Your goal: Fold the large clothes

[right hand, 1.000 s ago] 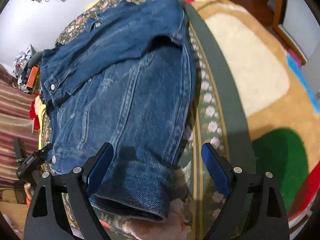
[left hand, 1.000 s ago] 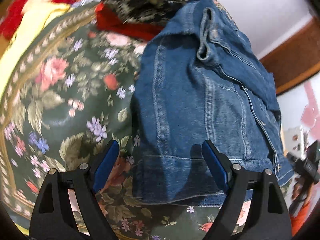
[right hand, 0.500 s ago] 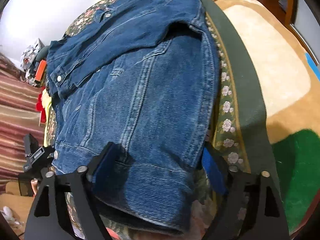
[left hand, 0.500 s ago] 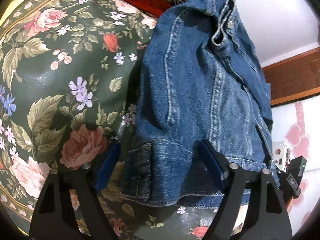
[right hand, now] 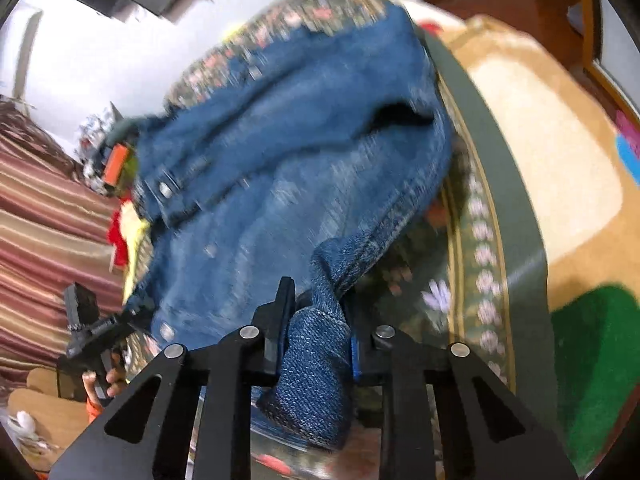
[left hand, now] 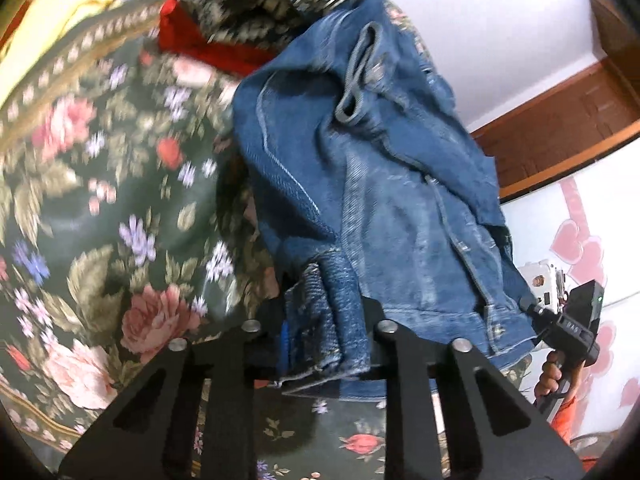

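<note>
One denim jacket [left hand: 372, 184] on the floral bedspread [left hand: 100, 208]. Two grippers: left gripper [left hand: 326, 332] and right gripper [right hand: 316, 336] each closing, pads pinching jacket's near hem.

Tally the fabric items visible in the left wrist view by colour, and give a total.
Blue: 1, the denim jacket
Green floral: 1, the bedspread
Red: 1, the red cloth
Dark patterned: 1, the patterned cloth
Yellow: 1, the yellow fabric
Total: 5

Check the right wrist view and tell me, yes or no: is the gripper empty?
No. The right gripper has a bunched edge of the denim jacket between its jaws, which are closing on it.
</note>
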The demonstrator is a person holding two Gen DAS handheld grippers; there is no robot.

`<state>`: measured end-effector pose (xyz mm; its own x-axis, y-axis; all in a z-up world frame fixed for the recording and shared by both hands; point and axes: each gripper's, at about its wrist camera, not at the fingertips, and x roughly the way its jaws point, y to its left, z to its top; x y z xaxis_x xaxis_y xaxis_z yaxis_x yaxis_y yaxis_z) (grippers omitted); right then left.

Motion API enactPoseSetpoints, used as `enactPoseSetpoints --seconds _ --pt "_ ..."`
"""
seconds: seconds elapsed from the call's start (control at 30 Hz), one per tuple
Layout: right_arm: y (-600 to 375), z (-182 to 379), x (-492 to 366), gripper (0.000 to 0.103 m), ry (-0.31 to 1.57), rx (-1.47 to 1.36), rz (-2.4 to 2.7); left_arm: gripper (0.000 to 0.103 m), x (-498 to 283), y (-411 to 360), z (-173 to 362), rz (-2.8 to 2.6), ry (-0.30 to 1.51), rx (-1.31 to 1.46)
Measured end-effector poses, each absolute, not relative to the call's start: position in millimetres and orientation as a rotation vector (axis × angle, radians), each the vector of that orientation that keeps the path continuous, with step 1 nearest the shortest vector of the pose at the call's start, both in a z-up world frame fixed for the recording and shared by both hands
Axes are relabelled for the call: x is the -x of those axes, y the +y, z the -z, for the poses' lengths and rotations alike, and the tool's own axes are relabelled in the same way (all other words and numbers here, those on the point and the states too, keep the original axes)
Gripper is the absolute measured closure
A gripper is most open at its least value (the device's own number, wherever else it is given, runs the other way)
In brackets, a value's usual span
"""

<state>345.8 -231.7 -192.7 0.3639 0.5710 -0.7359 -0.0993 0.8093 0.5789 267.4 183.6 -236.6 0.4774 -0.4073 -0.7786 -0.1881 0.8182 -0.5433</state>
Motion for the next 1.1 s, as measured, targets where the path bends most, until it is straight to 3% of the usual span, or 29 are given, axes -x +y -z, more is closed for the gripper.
enactPoseSetpoints --seconds 0.57,0.8,1.1 --pt "-248.9 108.2 -412.8 0.088 0.786 -0.538 -0.419 0.091 -356.3 176.3 76.4 0.238 0.74 0.49" --pt "-261.9 112.4 -469.3 0.088 0.78 -0.581 -0.368 0.091 -425.0 168.9 75.1 0.176 0.727 0.448" --pt "-244.5 134.0 -555.6 0.088 0.829 -0.52 -0.335 0.091 -511.0 184.5 122.4 0.036 0.803 0.45"
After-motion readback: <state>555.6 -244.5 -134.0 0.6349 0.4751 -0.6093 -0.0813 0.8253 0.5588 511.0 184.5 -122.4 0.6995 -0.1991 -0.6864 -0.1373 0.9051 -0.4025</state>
